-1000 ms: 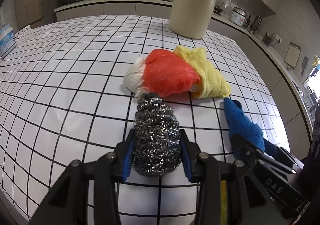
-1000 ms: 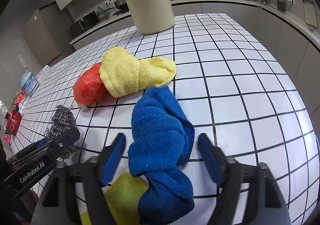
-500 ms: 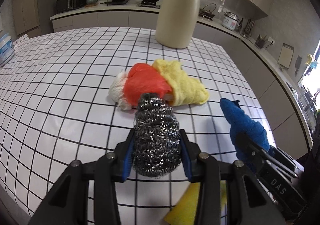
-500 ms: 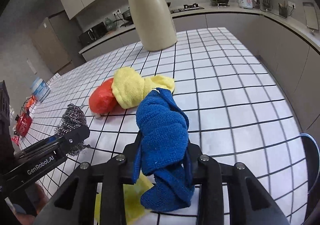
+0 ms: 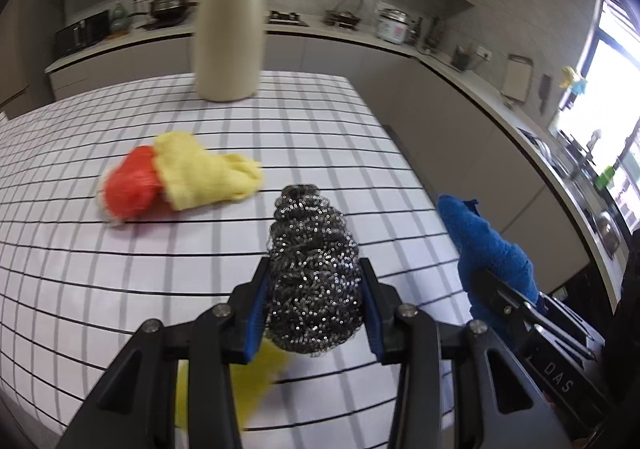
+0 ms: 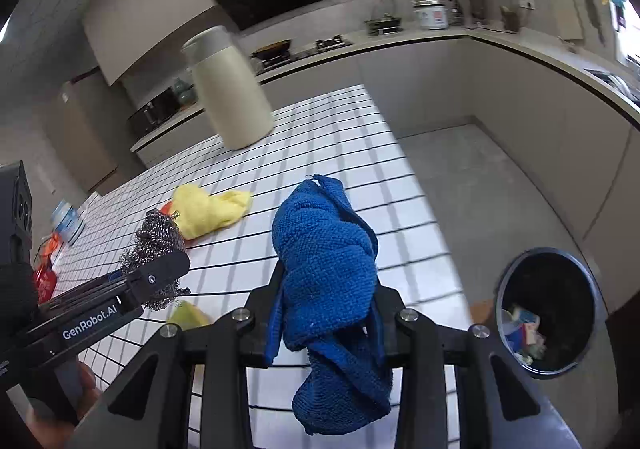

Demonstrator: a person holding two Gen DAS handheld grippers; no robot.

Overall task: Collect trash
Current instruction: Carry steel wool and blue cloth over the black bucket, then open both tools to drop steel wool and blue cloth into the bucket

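My left gripper (image 5: 314, 305) is shut on a steel wool scourer (image 5: 314, 273) and holds it above the tiled table; the scourer also shows in the right wrist view (image 6: 158, 245). My right gripper (image 6: 326, 307) is shut on a blue cloth (image 6: 326, 269), lifted near the table's right edge; the cloth also shows in the left wrist view (image 5: 488, 245). A black trash bin (image 6: 548, 305) with some waste inside stands on the floor to the right. A yellow cloth (image 5: 204, 173) and a red bag (image 5: 130, 185) lie on the table.
A tall cream jug (image 5: 230, 33) stands at the table's far side. A flat yellow piece (image 5: 248, 381) lies on the table under my left gripper. The white tiled table (image 5: 80, 289) ends at the right, with grey floor (image 6: 480, 177) and kitchen counters beyond.
Both grippers have risen and swung right with their loads. The right gripper closed on the blue cloth a second ago. The trash bin has come into the right wrist view.
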